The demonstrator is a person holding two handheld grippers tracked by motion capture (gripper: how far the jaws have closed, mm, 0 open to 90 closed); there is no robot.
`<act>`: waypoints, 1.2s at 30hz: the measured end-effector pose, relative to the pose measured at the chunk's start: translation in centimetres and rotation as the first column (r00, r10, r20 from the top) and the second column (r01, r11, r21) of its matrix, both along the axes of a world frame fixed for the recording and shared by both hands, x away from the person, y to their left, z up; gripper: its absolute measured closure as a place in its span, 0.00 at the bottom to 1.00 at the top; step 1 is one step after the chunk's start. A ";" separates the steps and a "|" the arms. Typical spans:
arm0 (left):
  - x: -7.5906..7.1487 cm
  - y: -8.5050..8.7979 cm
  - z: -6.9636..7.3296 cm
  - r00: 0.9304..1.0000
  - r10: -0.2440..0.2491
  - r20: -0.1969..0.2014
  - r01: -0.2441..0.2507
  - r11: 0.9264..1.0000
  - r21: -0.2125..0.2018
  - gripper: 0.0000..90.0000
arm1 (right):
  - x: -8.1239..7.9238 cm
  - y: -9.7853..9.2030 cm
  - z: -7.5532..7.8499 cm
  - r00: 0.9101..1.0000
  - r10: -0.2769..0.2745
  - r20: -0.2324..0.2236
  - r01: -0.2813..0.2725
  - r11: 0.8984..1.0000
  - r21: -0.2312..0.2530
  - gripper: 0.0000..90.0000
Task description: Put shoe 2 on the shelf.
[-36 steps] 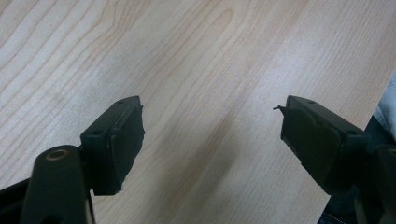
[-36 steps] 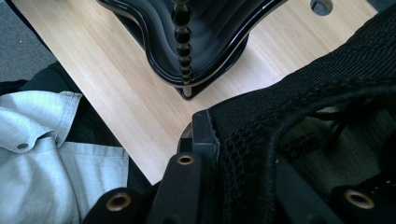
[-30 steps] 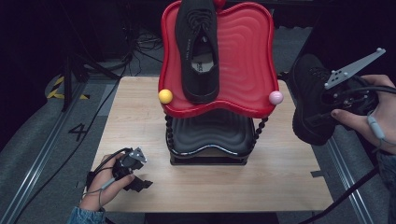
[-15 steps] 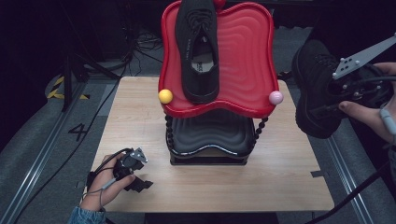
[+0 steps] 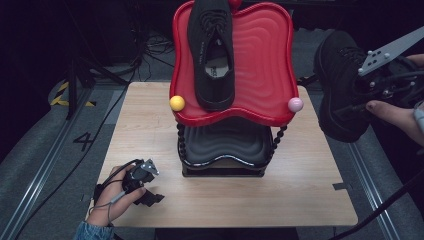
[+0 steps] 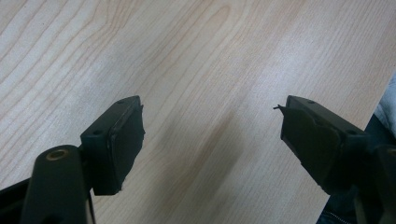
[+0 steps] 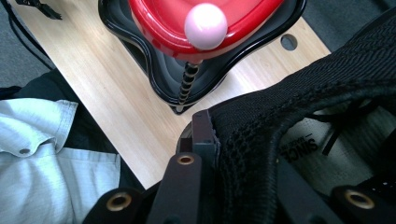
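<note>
A two-tier shoe rack stands mid-table, with a red top tray point(image 5: 260, 65) over a black lower tray point(image 5: 225, 142). One black shoe point(image 5: 212, 50) lies on the red tray's left half. My right gripper point(image 5: 361, 91) is shut on a second black shoe point(image 5: 340, 85), held in the air off the table's right edge. In the right gripper view that shoe's mesh collar point(image 7: 299, 116) sits between the jaws, with the pink ball point(image 7: 205, 25) ahead. My left gripper point(image 5: 150, 187) rests open on the wooden table point(image 6: 196, 70) near its front left corner, nothing between its pads point(image 6: 119, 140).
A yellow ball point(image 5: 177, 103) and the pink ball point(image 5: 295, 104) cap the rack's front posts. The red tray's right half is bare. Grey floor with cables and a stand surrounds the table. The person's light sleeve point(image 7: 51, 154) lies below the right gripper.
The right gripper has carried the black shoe upward and slightly to the right, away from the table's edge. The left gripper has stayed in place.
</note>
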State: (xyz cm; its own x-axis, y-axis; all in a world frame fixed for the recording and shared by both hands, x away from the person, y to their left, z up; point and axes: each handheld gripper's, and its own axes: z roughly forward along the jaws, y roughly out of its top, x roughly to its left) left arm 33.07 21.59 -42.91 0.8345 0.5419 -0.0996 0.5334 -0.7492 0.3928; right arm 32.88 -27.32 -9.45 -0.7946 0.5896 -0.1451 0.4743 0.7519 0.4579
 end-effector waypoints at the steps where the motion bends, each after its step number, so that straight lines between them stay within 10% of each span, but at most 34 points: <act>1: 0.0 0.0 0.1 1.000 -0.003 -0.003 0.003 1.000 0.008 0.24 | -0.1 0.1 0.2 1.000 -0.003 0.001 0.003 1.000 0.001 0.95; 36: 0.6 0.4 0.0 0.998 0.056 0.000 -0.056 0.998 -0.011 0.23 | 2.3 11.0 4.5 0.989 0.121 0.083 -0.116 0.991 -0.067 0.95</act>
State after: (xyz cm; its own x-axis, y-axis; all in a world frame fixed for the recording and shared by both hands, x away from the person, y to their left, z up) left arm 33.66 22.02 -42.89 0.8030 0.5865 -0.1058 0.5742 -0.7138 0.4010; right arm 35.15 -16.34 -5.00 -0.8411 0.4799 -0.2497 0.3407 0.8285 0.4444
